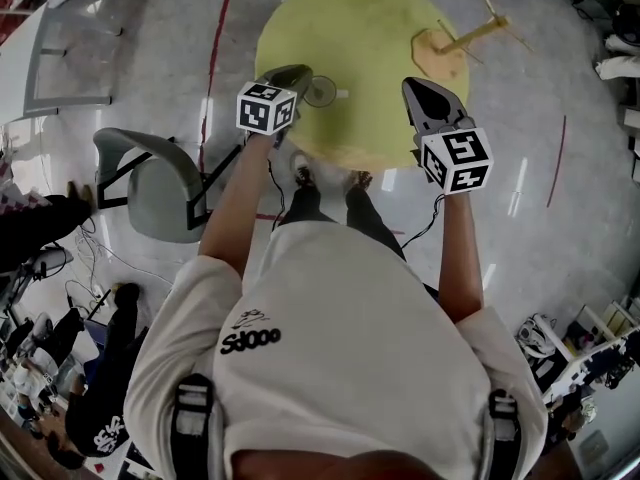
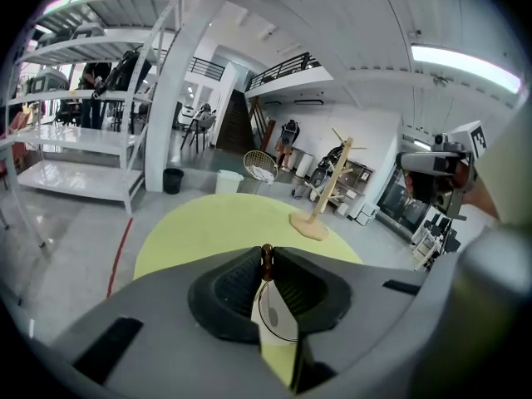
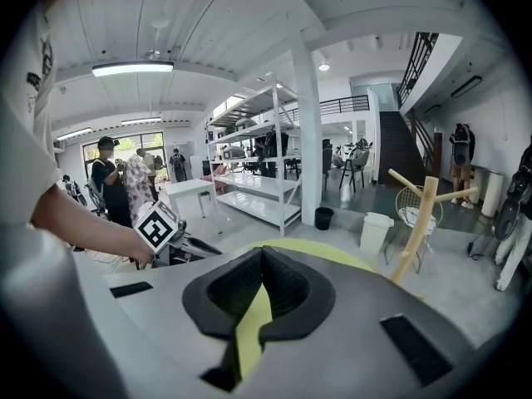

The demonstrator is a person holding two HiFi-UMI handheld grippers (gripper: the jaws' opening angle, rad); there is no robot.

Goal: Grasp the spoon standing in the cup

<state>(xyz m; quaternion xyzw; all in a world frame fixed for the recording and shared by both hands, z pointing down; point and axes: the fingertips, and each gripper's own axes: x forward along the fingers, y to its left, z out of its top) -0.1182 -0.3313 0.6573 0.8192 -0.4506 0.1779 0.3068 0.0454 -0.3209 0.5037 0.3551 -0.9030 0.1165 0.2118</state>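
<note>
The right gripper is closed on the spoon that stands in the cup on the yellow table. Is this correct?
No: the left gripper is closed on the spoon that stands in the cup on the yellow table, as the left gripper view shows.

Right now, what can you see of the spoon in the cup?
The spoon shows only as the end of a thin, glossy, dark-brown handle standing roughly upright. The pads of the left gripper press on it from both sides, near its top. Below them it runs down into the clear cup on the yellow table. Its bowl can't be made out.
</note>
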